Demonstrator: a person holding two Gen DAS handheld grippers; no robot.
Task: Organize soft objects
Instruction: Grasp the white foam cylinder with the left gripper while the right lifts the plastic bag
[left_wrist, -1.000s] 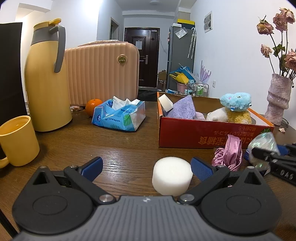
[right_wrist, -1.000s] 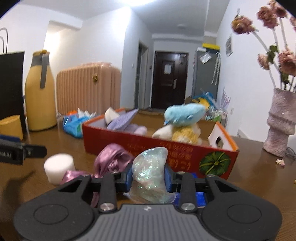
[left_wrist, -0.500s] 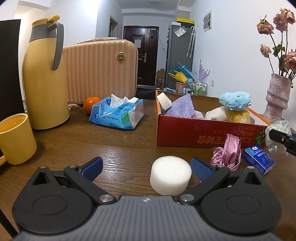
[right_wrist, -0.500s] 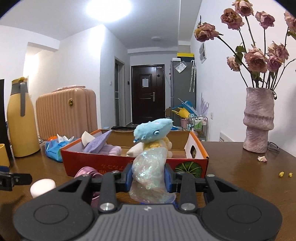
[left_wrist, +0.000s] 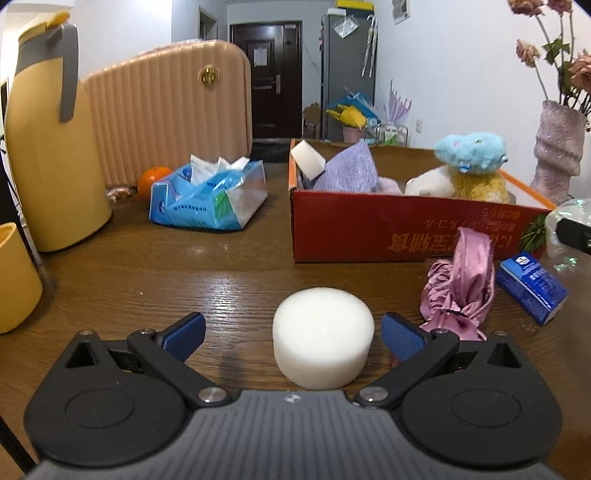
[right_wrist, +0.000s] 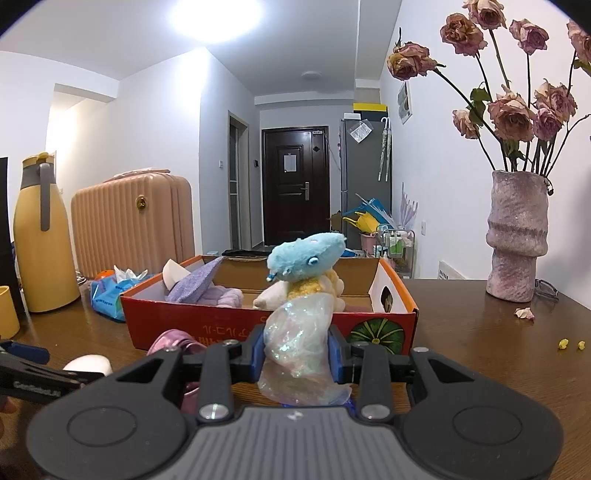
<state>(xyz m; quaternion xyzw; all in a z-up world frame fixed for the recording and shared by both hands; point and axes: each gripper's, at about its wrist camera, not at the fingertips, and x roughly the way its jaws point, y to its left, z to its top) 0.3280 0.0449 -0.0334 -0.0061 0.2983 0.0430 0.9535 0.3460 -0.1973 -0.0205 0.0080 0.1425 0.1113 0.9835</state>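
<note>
A white foam cylinder (left_wrist: 323, 338) stands on the wooden table between the wide-apart fingers of my left gripper (left_wrist: 293, 332), which is open and not touching it. My right gripper (right_wrist: 297, 349) is shut on a crumpled iridescent plastic bag (right_wrist: 299, 343), held up in front of the red cardboard box (right_wrist: 236, 328). The box (left_wrist: 388, 229) holds a blue and yellow plush toy (right_wrist: 306, 269), a purple cloth (left_wrist: 347, 171) and a white sponge (left_wrist: 307, 158). A pink satin scrunchie (left_wrist: 460, 282) lies in front of the box.
A small blue carton (left_wrist: 530, 286) lies right of the scrunchie. A blue tissue pack (left_wrist: 207, 201), an orange (left_wrist: 153, 179), a yellow thermos (left_wrist: 48, 147), a yellow mug (left_wrist: 14, 277) and a peach suitcase (left_wrist: 166, 107) fill the left. A vase of dried roses (right_wrist: 517, 236) stands at the right.
My right gripper rose with the plastic bag, off the table and above the scrunchie, uncovering the blue carton. My left gripper edged closer to the foam cylinder.
</note>
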